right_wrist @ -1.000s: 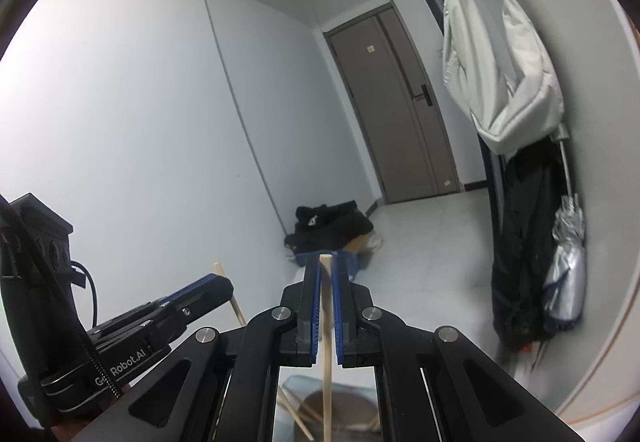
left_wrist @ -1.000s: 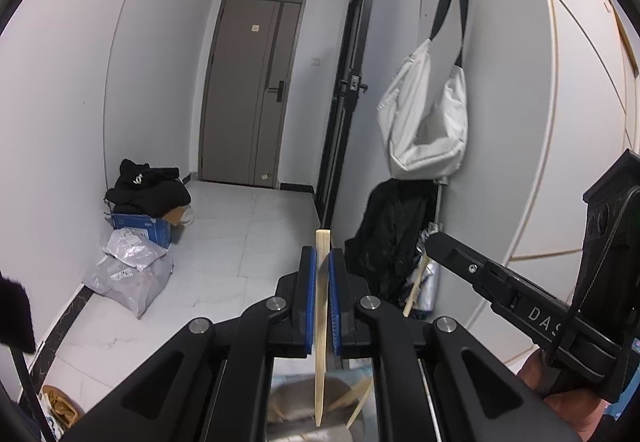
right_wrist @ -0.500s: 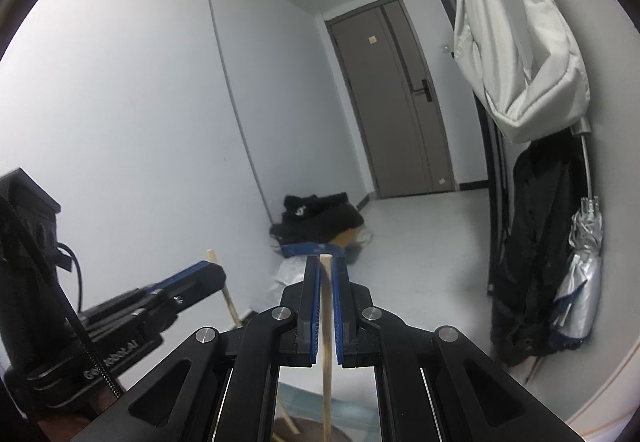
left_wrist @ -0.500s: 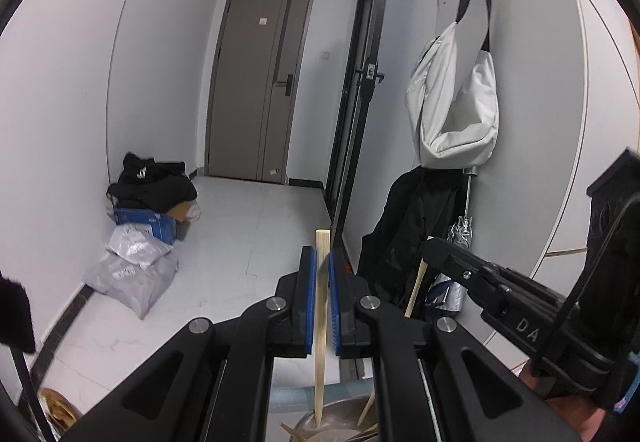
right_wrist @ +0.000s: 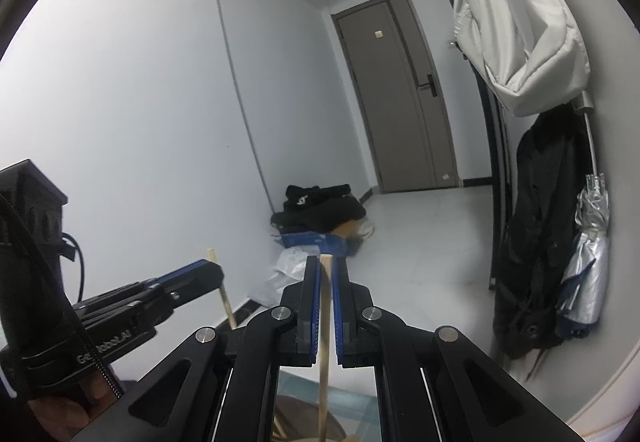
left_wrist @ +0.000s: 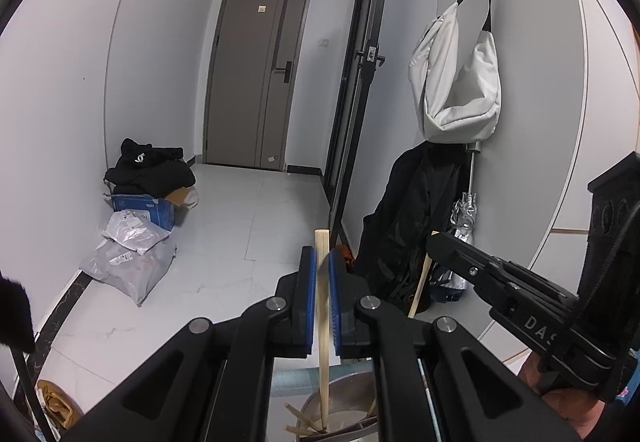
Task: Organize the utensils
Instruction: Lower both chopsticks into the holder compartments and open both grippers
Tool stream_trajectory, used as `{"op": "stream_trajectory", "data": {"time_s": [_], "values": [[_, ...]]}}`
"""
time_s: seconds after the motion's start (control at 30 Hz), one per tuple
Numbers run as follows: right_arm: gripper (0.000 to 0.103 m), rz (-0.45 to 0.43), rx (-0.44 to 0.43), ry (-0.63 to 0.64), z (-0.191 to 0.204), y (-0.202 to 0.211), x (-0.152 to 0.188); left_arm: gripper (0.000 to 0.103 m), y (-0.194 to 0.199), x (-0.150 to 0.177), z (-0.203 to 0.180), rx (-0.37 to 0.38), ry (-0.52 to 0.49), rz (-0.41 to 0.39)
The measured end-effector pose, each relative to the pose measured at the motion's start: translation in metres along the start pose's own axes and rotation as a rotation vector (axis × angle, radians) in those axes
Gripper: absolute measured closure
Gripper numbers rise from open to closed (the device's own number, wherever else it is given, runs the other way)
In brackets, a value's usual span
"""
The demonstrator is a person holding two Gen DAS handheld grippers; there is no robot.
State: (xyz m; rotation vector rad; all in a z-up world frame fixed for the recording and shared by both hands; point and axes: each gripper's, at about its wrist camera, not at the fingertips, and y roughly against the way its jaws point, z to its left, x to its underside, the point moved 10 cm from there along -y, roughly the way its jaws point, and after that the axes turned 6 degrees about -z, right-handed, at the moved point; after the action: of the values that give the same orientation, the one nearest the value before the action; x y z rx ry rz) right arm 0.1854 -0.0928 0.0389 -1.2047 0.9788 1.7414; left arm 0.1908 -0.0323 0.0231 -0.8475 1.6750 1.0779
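The left gripper is squeezed onto a wooden chopstick that stands almost straight up. Its low end pokes into a metal bowl near the bottom, where more chopsticks lie. The right gripper pinches its own chopstick too — also upright, over the bowl. Far behind are a grey door, a white bag hanging on the right wall, and black clothes on a blue box at the left.

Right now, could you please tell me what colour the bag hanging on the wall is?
Pale grey bag with a black strap, clearest in the left wrist view.
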Motion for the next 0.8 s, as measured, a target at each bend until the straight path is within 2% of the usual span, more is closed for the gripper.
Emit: {"op": "stream_trajectory", "data": {"time_s": [0.3,0.8], "values": [[0.098,0.046,-0.018,0.027,0.003,0.004,0.016,0.100,0.005,0.008,-0.003,0.015,-0.019,0.024],[0.095,0.188,-0.038,0.009,0.008,0.023,0.064,0.099,0.015,0.041,-0.005,0.030,-0.038,0.148]]}}
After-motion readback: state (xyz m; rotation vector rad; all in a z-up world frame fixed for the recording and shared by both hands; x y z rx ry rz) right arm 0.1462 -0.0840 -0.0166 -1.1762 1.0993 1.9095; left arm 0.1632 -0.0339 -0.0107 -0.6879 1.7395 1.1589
